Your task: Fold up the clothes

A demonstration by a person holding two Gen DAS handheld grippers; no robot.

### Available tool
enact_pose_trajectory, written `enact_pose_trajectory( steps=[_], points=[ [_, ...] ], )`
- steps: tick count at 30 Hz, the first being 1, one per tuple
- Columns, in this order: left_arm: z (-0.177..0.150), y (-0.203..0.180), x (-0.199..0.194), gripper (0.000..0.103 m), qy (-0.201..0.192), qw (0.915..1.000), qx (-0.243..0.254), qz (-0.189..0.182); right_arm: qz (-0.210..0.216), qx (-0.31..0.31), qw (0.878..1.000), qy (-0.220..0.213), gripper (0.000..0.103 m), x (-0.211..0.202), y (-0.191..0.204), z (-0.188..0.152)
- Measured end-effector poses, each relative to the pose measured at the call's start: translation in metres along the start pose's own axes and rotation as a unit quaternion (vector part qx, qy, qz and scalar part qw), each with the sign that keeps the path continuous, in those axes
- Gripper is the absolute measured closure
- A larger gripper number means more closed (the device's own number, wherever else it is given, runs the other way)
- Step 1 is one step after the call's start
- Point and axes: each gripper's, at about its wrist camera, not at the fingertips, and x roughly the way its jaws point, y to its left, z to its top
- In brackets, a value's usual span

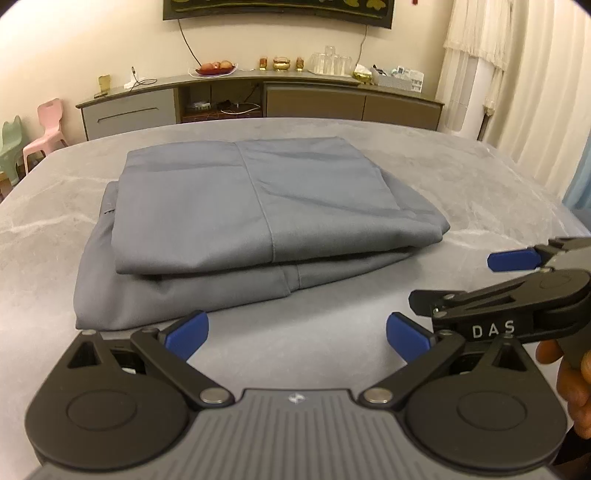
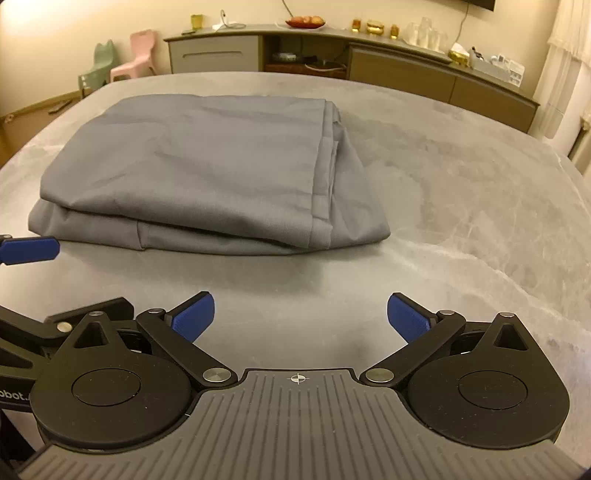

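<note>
Grey marble-look table (image 1: 480, 192) filled the foreground. Behind it at 12 o'clock ran a long low sideboard (image 1: 317, 98) against the cream wall. On top: a plate of fruit (image 1: 215, 68) toward 11, gold ornaments (image 1: 281, 63) at 12, upturned clear glasses (image 1: 330, 61) just right of those, a tissue box (image 1: 364, 72) and a tray of small items (image 1: 400, 78) toward 1. A dark framed panel (image 1: 277, 9) hung above. Pink chair (image 1: 46, 125) and green chair (image 1: 13, 142) stood at 10. White curtain (image 1: 476, 66) hung at 2.

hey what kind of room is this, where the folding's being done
Probably a home living room: a long low sideboard with a fruit plate and glasses, small plastic chairs, and curtains.
</note>
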Motion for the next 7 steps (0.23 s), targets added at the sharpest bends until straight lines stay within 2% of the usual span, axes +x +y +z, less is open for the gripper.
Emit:
enact_pose_trajectory(
  steps=[7],
  points=[
    [0.0005,0.0033,0.0037,0.000,0.009,0.9999,-0.010,0.000,0.003,-0.006,1.000,0.004,0.005,0.0051,0.0043,0.0012]
  ],
)
